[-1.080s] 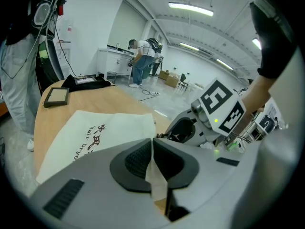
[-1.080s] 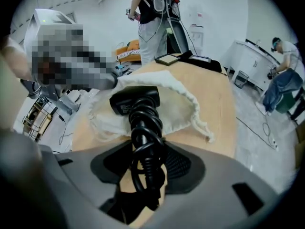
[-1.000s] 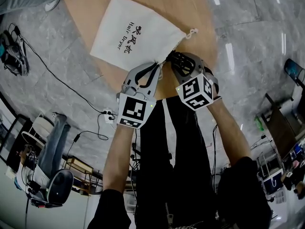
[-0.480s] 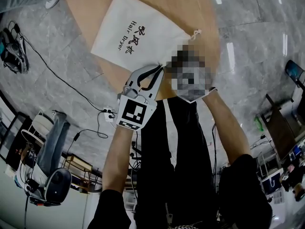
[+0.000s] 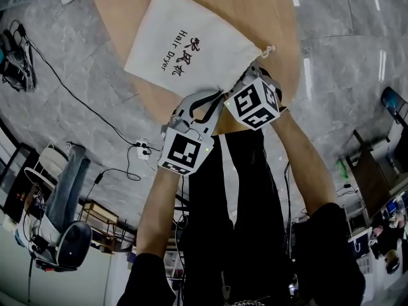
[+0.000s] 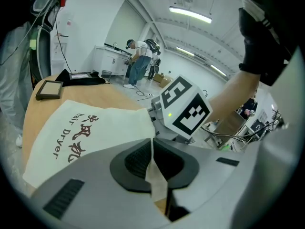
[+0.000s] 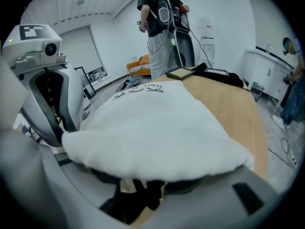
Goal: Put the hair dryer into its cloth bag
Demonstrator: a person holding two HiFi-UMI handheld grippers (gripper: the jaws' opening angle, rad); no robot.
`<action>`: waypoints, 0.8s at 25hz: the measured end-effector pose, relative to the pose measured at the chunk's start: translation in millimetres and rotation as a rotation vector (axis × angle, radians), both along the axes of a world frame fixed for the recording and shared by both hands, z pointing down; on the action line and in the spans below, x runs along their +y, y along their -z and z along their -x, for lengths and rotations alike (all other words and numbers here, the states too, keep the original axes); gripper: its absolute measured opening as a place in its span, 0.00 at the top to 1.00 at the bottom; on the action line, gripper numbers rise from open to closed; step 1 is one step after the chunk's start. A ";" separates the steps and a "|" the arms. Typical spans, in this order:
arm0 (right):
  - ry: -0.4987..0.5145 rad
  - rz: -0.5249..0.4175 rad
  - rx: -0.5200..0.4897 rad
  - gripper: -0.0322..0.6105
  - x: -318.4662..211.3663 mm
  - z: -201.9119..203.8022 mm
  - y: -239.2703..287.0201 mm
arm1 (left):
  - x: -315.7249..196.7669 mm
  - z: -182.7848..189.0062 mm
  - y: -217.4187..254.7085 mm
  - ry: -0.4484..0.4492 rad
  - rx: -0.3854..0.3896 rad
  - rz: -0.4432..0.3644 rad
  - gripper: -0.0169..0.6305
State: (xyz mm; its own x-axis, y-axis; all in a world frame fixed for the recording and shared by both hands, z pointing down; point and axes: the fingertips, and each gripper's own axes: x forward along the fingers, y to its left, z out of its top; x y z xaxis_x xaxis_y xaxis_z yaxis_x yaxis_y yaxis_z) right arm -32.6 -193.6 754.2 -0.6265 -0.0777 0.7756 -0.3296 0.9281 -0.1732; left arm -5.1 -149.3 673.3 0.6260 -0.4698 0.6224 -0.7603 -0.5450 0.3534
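Wooden counter (image 5: 274,11) bears the cloth bag (image 5: 185,50). At its near edge, the left gripper (image 5: 213,95) pinches the fabric tight; the right gripper (image 5: 252,76) stands wide, with cloth draped across its jaws.

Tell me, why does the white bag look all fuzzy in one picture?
Right gripper view: the white cloth drawstring bag lies very near the lens, so it blurs; left gripper view: its lettering reads sharp; head view: crisp too.

The cloth bag (image 5: 185,46) lies on the bench (image 5: 280,18), by the edge nearest me. My left gripper (image 5: 215,94) is at the bag's near edge. My right gripper (image 5: 252,75) is just right of it, at the bag's end.
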 end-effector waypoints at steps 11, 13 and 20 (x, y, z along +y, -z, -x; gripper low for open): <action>0.000 0.015 -0.027 0.62 -4.3 7.4 -13.1 | -2.1 -1.0 -4.4 0.003 0.011 0.001 0.94; -0.018 0.019 -0.042 0.62 -4.8 7.9 -12.2 | -2.2 -0.3 -4.1 0.005 0.018 0.004 0.94; -0.083 0.011 -0.097 0.59 -0.3 -9.4 0.9 | -1.7 0.9 -4.2 0.003 0.001 -0.001 0.94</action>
State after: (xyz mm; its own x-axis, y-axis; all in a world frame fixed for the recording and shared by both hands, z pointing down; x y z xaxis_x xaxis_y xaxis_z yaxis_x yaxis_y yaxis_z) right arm -23.3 -194.0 753.3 -0.6906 -0.1244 0.7124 -0.3863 0.8962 -0.2180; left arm -6.0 -151.0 677.5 0.6249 -0.4726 0.6214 -0.7619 -0.5430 0.3531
